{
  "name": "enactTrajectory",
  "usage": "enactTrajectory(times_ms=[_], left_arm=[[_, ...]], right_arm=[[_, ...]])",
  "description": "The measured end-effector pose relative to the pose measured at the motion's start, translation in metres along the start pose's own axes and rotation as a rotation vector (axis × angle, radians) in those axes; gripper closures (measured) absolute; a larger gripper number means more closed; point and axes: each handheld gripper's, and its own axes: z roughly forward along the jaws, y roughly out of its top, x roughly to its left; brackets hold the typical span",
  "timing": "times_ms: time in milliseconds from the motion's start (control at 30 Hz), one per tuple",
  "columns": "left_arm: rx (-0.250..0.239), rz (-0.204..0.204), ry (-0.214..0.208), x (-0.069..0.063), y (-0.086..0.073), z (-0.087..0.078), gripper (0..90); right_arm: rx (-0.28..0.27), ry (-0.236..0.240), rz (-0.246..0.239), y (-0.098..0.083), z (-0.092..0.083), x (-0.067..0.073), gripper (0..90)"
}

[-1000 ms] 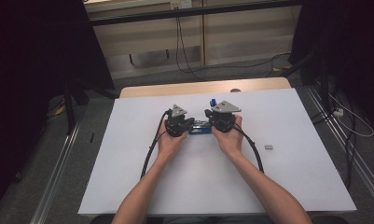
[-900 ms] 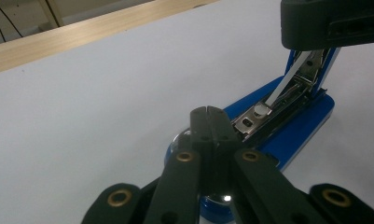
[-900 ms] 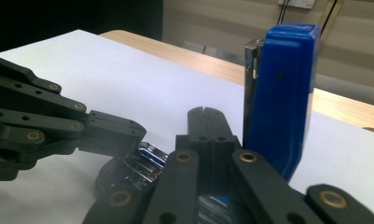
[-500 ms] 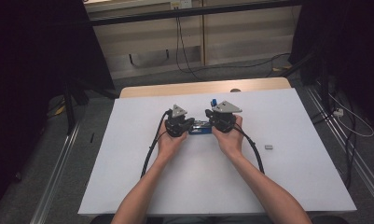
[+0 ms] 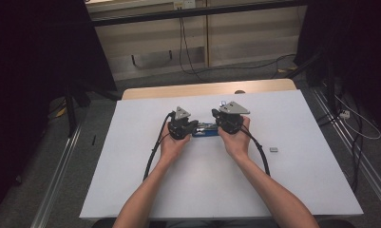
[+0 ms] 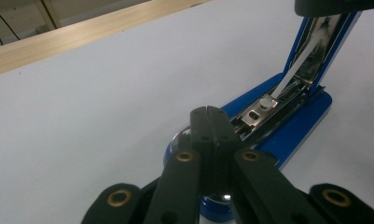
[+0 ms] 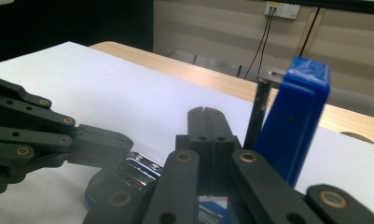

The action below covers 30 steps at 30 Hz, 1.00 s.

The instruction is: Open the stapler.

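A blue stapler (image 5: 204,131) lies on the white table (image 5: 131,166) between my two grippers, hinged open. Its blue lid (image 6: 315,42) stands raised over the base, and the metal staple channel (image 6: 268,105) is bare. My left gripper (image 6: 208,112) is shut with nothing between its jaws, its tips over the stapler's rounded front end. Just beside the upright blue lid (image 7: 294,126) my right gripper (image 7: 206,112) is also shut and empty. From above, the left gripper (image 5: 193,129) and right gripper (image 5: 217,127) face each other across the stapler.
A small grey block (image 5: 273,149) lies on the table to the right of my right hand. A wooden strip (image 5: 207,89) runs along the table's far edge. Black cables trail from both grippers toward the near side.
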Motion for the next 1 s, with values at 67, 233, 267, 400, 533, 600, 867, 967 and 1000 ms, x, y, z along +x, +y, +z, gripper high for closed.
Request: enactTrajectory(times_ms=[67, 233, 267, 400, 533, 600, 867, 967, 1000], left_arm=[[-0.002, -0.003, -0.001, 0.000, 0.000, 0.000, 90.0], [-0.001, 0.004, 0.005, 0.000, 0.000, 0.000, 90.0], [0.000, -0.001, 0.001, 0.000, 0.000, 0.000, 90.0], [-0.008, -0.009, -0.002, 0.000, -0.001, 0.000, 90.0], [-0.006, -0.002, 0.000, 0.000, -0.002, 0.000, 90.0], [-0.006, -0.003, -0.001, 0.000, -0.002, 0.000, 90.0], [-0.007, -0.003, -0.002, 0.000, -0.002, 0.000, 90.0], [-0.012, -0.004, 0.001, -0.001, -0.003, 0.000, 90.0], [-0.011, 0.001, 0.001, 0.000, -0.003, -0.001, 90.0]], right_arm=[[-0.001, -0.004, 0.003, 0.000, -0.001, -0.002, 90.0], [-0.009, -0.017, 0.008, -0.001, -0.003, -0.004, 90.0], [-0.010, -0.017, 0.013, -0.001, -0.003, -0.005, 90.0], [-0.013, -0.032, 0.009, -0.001, -0.005, -0.007, 90.0], [-0.016, -0.052, 0.026, -0.001, -0.008, -0.015, 90.0], [-0.020, -0.050, 0.049, -0.003, -0.010, -0.020, 90.0], [-0.018, -0.060, 0.055, -0.010, -0.015, -0.030, 90.0], [-0.018, -0.051, 0.044, -0.010, -0.015, -0.031, 90.0], [-0.016, -0.051, 0.042, -0.011, -0.016, -0.031, 90.0]])
